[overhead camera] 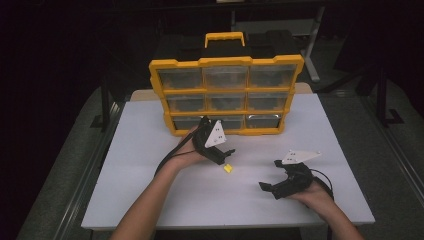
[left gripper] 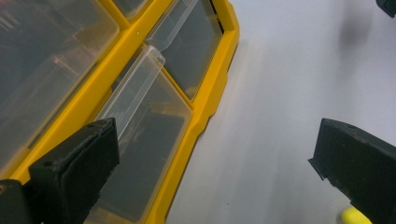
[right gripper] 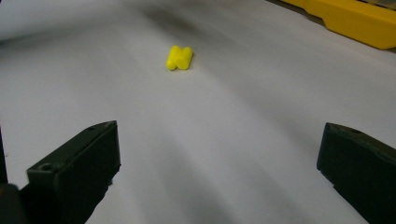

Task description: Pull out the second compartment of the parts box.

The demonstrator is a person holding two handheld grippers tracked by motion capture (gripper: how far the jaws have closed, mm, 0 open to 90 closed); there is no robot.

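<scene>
High view: the left tool (overhead camera: pixel 223 152), its jaws apart and empty, sits by the bottom row of the yellow drawer case (overhead camera: pixel 226 95), where one clear drawer (left gripper: pixel 140 135) looks pulled out. A small yellow piece (overhead camera: pixel 228 168) lies on the counter (overhead camera: pixel 150 200) at the tool's 5 o'clock. The right tool (overhead camera: pixel 270 187), also apart, faces it from 3 o'clock. Likely next: close on the piece and carry it to the drawer.

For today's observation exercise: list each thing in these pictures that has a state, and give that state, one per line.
Organizer: upright on the table, drawers shut.
Yellow piece: lying loose on the table, ungripped.
Left tongs: open, empty, near the organizer's bottom row.
Right tongs: open, empty.
</scene>
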